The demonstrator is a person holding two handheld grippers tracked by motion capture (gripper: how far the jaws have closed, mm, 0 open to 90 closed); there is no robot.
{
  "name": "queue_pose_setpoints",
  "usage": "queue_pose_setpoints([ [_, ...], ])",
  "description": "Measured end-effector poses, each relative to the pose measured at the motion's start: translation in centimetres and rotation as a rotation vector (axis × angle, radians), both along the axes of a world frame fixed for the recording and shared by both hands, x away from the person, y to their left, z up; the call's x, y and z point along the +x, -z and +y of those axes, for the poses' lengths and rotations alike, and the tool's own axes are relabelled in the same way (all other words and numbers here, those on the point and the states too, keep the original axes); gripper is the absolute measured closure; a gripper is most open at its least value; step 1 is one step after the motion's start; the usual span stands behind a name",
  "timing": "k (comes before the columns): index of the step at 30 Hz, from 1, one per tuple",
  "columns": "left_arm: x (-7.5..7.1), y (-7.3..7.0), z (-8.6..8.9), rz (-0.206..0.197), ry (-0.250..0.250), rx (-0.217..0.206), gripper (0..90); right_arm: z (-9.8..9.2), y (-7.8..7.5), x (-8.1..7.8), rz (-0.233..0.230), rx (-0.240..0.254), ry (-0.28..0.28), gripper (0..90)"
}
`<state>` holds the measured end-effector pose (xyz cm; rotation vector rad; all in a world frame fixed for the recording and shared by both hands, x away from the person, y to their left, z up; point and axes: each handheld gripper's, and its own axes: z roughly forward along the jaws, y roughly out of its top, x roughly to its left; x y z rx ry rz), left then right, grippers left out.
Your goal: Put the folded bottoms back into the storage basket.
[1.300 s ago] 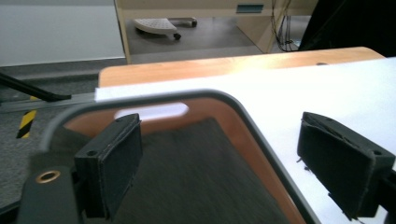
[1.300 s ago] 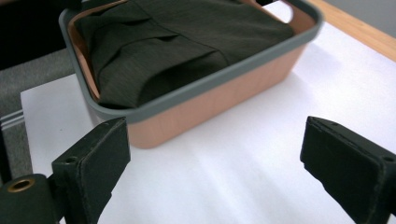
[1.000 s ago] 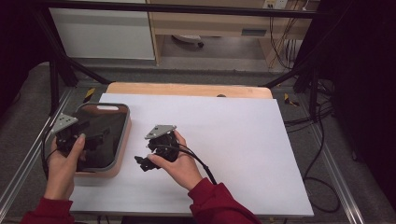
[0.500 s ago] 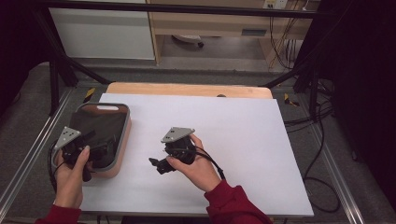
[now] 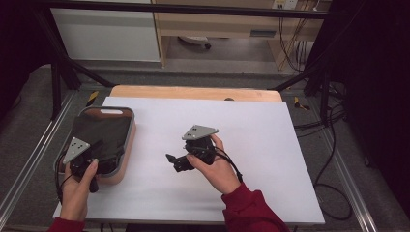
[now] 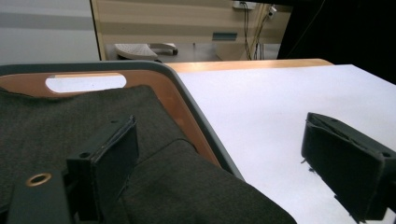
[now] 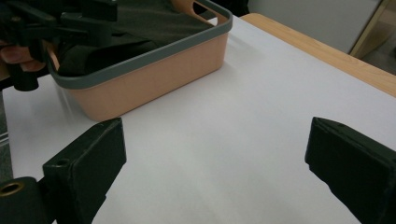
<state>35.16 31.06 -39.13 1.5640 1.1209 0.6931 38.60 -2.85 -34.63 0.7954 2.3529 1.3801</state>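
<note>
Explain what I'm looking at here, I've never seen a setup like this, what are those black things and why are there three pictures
There is no robot here. A person sits at a table covered in white and holds a tool in each hand: a hand-held gripper with two black jaws that open and close.

The high view looks down from above the person. The left hand-held gripper is over a peach-coloured basket with a grey rim; the right hand-held gripper hovers over the bare white surface.

The other two pictures come from small cameras riding on each tool, looking out between its jaws. The left gripper view shows dark cloth lying in the basket, with one jaw over the cloth. The right gripper view looks across at the basket.

Both sets of jaws stand wide open, holding nothing.
</note>
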Motion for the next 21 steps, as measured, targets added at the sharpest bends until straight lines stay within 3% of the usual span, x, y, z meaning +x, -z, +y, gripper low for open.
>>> queue_pose_setpoints([
  [8,-0.1,0.4,-0.2,0.008,-0.001,0.004,11.2,-2.3,-1.0,0.6,0.004,0.039,0.044,4.0],
  [21,0.0,0.7,-0.1,0.040,-0.028,0.012,11.4,-5.0,-2.1,1.3,-0.004,0.049,0.096,3.1],
])
